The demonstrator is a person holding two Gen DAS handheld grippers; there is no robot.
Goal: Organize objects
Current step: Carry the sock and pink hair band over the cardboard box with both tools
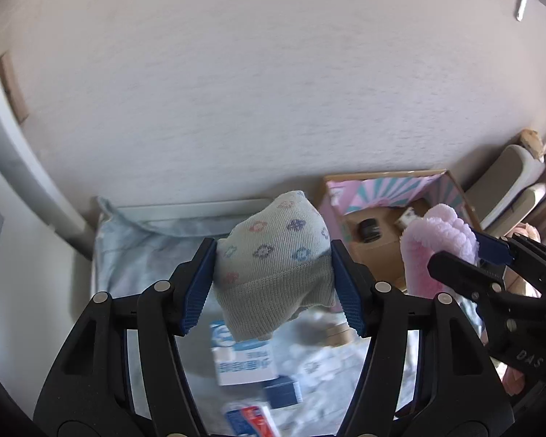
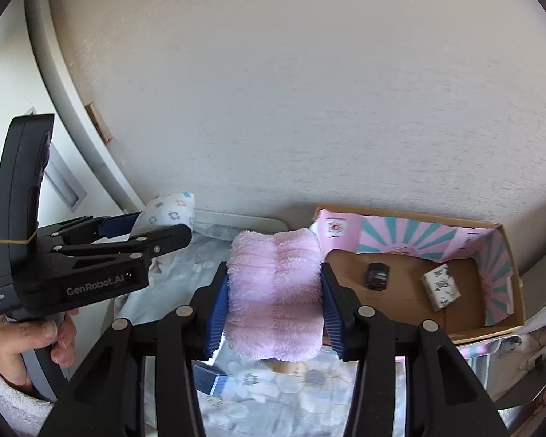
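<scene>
While both items are held up off the bed, the key relation is box-to-claw: the cardboard box sits ahead and to the right of both grippers, against the wall, w/ its open top reachable from above. The right gripper is judged nearer to it; the box's near-left corner lies just beside the pink fluffy sock in the right wrist view. That sock is pinched between the blue pads, jaws partly closed around it, long axis running up-down along the fingers. The left gripper is closed to about the same width on a patterned knit sock, toe end up, cuff hanging below the pads; it sits further left, so a longer reach across would be needed. Inside the box a small black item and a small white printed box are seen, well apart. On the floral bedsheet below, a white carton w/ blue print is blurred, text not readable; a dark blue box lies next to it. Readable writing: "GenRobot.AI" and "Data Acquisition System" on the left gripper body in the right wrist view; "DAS" on the right gripper body in the left wrist view.
</scene>
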